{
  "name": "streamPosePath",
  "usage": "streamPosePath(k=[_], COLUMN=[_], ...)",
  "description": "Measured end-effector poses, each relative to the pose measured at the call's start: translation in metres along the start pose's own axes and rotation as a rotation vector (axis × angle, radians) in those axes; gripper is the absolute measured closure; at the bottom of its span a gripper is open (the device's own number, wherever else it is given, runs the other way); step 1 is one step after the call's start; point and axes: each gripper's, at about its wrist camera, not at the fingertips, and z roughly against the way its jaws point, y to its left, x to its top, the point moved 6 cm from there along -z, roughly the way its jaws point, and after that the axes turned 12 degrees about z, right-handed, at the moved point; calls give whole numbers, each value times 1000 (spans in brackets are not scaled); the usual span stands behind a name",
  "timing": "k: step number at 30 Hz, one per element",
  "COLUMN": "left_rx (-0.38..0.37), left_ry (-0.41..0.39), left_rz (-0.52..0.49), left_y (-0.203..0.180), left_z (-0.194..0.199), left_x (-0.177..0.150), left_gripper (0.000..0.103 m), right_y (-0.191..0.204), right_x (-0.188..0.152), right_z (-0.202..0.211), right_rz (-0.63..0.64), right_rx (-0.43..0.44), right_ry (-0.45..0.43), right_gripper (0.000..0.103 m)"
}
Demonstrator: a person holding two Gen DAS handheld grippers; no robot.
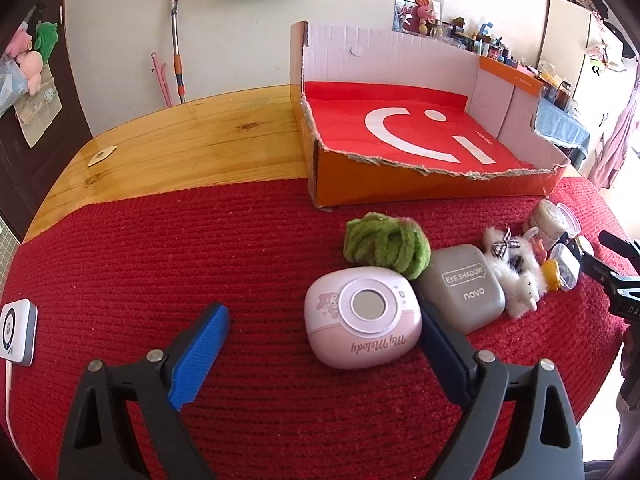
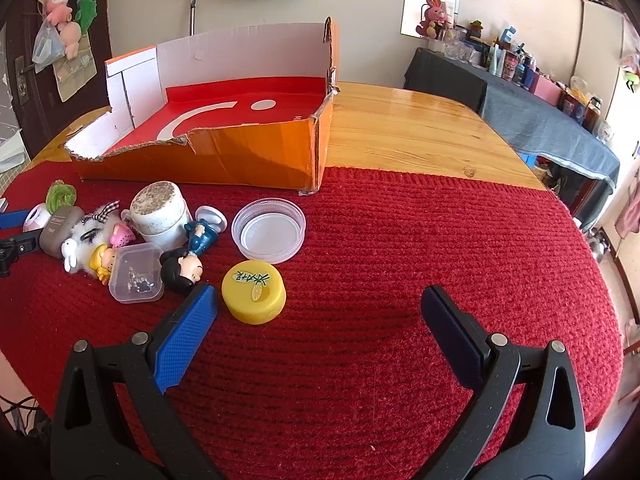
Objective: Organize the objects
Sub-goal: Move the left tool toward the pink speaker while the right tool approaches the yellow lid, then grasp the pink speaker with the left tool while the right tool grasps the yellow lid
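A pink "My Melody" case (image 1: 362, 316) lies on the red knitted mat (image 1: 160, 260) between the fingers of my left gripper (image 1: 322, 312). That gripper is open: its right finger is at the case's right edge and its left finger (image 1: 200, 352) stands well clear. Behind the case lie a green yarn bundle (image 1: 386, 246) and a grey eye shadow box (image 1: 464, 286). My right gripper (image 2: 319, 294) is open over bare mat, with a yellow cap (image 2: 254, 292) just right of its left finger. An orange cardboard box (image 2: 224, 160) with a red lining stands at the back.
A pile holds a white fluffy toy (image 2: 86, 240), a white jar (image 2: 158, 210), a small clear box (image 2: 136, 276), two figurines (image 2: 180, 270), and a clear lid (image 2: 270, 230). A white device (image 1: 16, 330) lies at the mat's left edge. Bare wooden table (image 2: 408, 128) extends beyond.
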Motion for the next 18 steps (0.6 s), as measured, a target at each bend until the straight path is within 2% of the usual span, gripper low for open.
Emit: streamPosePath(k=[5,8,9,10,11,13,15,18], left_rx=[-19,-50,-54,-51,-52,-55,-56,-64], left_ry=[-7,-14,-17,-22,-24,-33,-40,-47], left_rz=[-20,-16,-16,-18,-19,-19,-16,-2], left_y=[-5,-6,-7,-8,-9,-9,-9,-7], left_z=[0,2,2,2,2,2,4,7], left_x=[1,2,3,3,3,3,2,1], left_gripper=[21,34,43,46,46,46,46,46], right_y=[1,3,4,6,7,10,13,13], right_x=[2,4,5,5,5,4,4,4], right_z=[0,1,1,2,3,5,7,11], right_rz=[-1,-1,2,8,14,22,22,14], right_rx=[33,57,62,69,72,84,87,90], right_ry=[-10,-25,-31,-36,-44,-57,-65,-82], right_gripper=[14,31,38,47,52,69,74,74])
